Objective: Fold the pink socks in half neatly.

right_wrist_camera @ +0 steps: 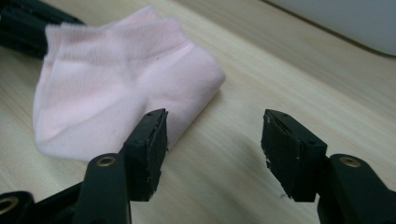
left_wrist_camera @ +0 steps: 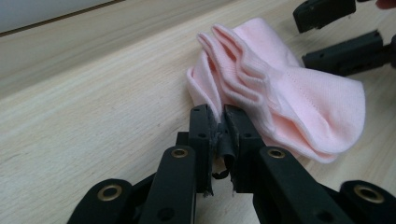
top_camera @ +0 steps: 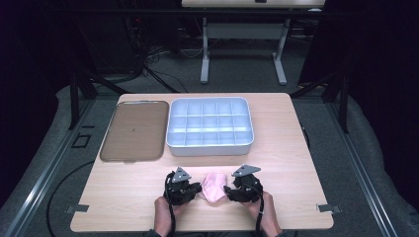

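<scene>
Near edge of the table (top_camera: 123,197), high view: the pink sock (top_camera: 213,186) lies folded between the two tools, left gripper (top_camera: 195,188) at its 9 o'clock, right gripper (top_camera: 228,190) at its 3 o'clock; both are hand-held from the 6 o'clock side.

Left gripper (left_wrist_camera: 217,114): jaws together, clamped on a thin edge of the sock (left_wrist_camera: 275,98) beside the ribbed cuff; the fabric bunches in pleats just beyond the pads.

Right gripper (right_wrist_camera: 212,133): jaws apart, nothing between them; the left pad stands in front of the rounded fold of the sock (right_wrist_camera: 116,98), contact not determinable.

Handling, as judged: light, soft, limp knit; not fragile; it will sag and unfold if lifted from one point; the layers may slide apart. Recommended hold: pinch through all layers at the folded end, opposite the existing clamp; support both ends.

Farther off, at 12 o'clock: a white compartment box (top_camera: 210,127); at 11 o'clock, a brown tray (top_camera: 132,130); both well apart from the sock.
</scene>
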A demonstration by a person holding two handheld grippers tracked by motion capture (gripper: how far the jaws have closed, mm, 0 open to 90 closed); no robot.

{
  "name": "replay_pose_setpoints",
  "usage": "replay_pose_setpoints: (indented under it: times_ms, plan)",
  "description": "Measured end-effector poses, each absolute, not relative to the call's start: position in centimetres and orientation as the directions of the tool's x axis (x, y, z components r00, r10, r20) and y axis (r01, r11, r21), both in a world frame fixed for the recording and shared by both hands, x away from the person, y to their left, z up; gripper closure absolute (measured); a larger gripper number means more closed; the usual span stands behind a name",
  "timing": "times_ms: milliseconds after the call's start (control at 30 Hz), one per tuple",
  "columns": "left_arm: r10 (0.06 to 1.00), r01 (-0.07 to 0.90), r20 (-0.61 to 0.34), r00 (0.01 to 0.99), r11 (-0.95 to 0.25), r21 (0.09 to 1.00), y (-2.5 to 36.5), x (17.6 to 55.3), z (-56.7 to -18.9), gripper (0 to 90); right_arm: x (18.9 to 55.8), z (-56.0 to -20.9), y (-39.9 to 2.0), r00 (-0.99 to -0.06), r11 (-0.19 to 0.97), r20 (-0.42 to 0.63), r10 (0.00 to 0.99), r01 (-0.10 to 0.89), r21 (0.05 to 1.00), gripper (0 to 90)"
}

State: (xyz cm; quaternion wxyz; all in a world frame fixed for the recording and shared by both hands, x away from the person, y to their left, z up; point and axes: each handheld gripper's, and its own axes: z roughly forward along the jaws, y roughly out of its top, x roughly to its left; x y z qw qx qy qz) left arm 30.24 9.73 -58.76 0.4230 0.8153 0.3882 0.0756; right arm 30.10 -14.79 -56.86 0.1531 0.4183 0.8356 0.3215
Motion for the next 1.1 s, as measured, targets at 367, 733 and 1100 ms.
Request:
replay_pose_setpoints:
  times_ms: [367,733,1100]
  plan:
    - [0.687,0.544,-0.204,0.697,-0.322,0.775,10.0,29.7,-57.7,62.0,30.2,-56.7,-14.7,-0.606,0.438,0.019,0.795,0.596,0.673,40.3]
    - [0.609,0.423,-0.121,0.784,-0.381,0.822,9.7,28.9,-53.8,65.4,30.2,-57.0,-13.9,-0.616,0.487,-0.038,0.786,0.582,0.651,39.4]
    - [0.576,0.413,-0.054,0.816,-0.515,0.752,8.1,30.1,-56.2,79.5,30.3,-57.0,-14.1,-0.619,0.488,-0.028,0.785,0.589,0.644,39.4]
